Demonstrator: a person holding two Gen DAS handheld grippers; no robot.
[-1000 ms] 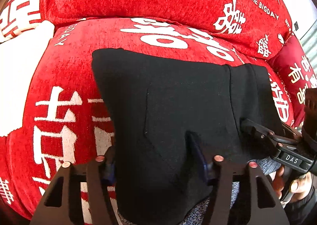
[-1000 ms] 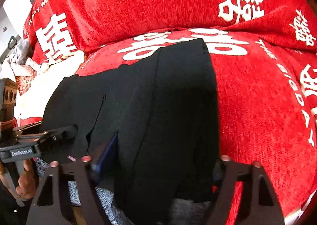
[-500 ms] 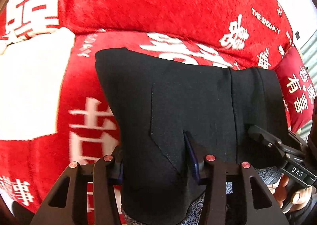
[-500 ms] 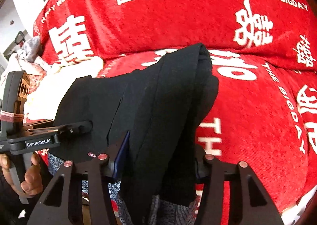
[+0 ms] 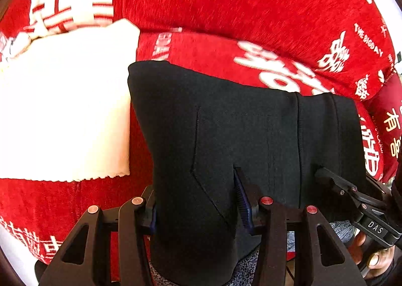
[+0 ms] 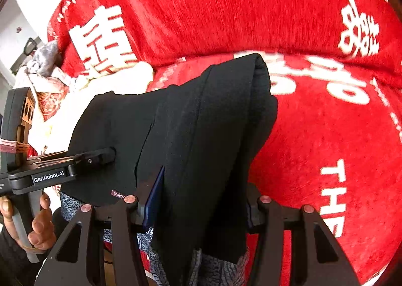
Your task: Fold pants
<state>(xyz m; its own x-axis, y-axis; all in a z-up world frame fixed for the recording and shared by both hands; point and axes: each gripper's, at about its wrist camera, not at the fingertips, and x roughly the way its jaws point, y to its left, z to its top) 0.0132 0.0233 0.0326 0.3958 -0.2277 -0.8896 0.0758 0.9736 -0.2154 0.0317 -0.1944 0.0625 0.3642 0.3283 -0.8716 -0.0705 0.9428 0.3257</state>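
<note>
Folded black pants (image 5: 238, 122) hang between both grippers over the red sofa seat, grey speckled lining (image 5: 246, 268) showing at the near edge. My left gripper (image 5: 196, 205) is shut on the left part of that edge, its pads pressing the fabric. My right gripper (image 6: 201, 205) is shut on the thick folded right part of the pants (image 6: 201, 110). In the left wrist view the right gripper (image 5: 339, 185) reaches into the cloth from the right. In the right wrist view the left gripper (image 6: 100, 156) comes in from the left.
A red sofa cover (image 5: 251, 9) with white characters fills the seat and backrest. A white cloth (image 5: 62, 110) lies on the seat left of the pants. Crumpled clothes (image 6: 47, 59) sit at the far left end. A hand (image 6: 37, 230) holds the left gripper's handle.
Both grippers have carried the pants to the left, nearer the white cloth. The jaws have drawn tighter on the fabric, and the far fold now hangs off the seat.
</note>
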